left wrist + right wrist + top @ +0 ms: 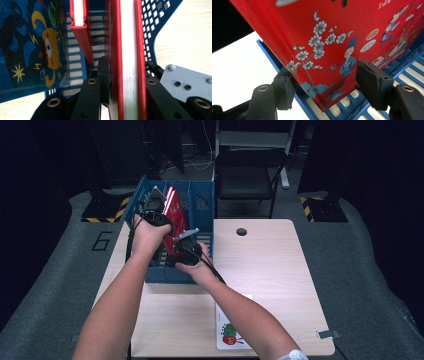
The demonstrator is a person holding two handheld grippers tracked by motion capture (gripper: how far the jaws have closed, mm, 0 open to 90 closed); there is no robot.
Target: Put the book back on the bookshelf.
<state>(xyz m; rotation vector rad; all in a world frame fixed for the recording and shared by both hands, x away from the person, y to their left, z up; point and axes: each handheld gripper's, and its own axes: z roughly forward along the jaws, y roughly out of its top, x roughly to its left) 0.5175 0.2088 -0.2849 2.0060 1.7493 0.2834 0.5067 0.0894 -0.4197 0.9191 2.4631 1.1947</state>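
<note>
You hold a big red book (pixel 176 222) over the blue rack (pixel 202 200) at the far left part of the table (pixel 265 270). The book stands on its edge and leans a bit, with its low end down inside the rack.

Your left gripper (pixel 151 210) is at the top of the book, on the far side. In the left gripper view, its two black jaws sit on both sides of the red book (pixel 127 60), one on each cover, and they squeeze it tight. The white pages run straight up between them. Just beside it, another thinner red book (pixel 80 27) leans in the next slot, and a blue book with a yellow monster (pixel 32 45) stands at the left.

Your right gripper (pixel 189 247) is lower down, near the front of the rack. In the right gripper view, the red book (pixel 342 37) with its white flowers and little people hangs between the jaws. The jaws are spread wide. The left one touches the book's edge, and the right one looks just clear of the cover. The blue rack (pixel 352 102) lies under the book.

A white picture book with a caterpillar (pixel 230 332) lies flat near your right arm.
</note>
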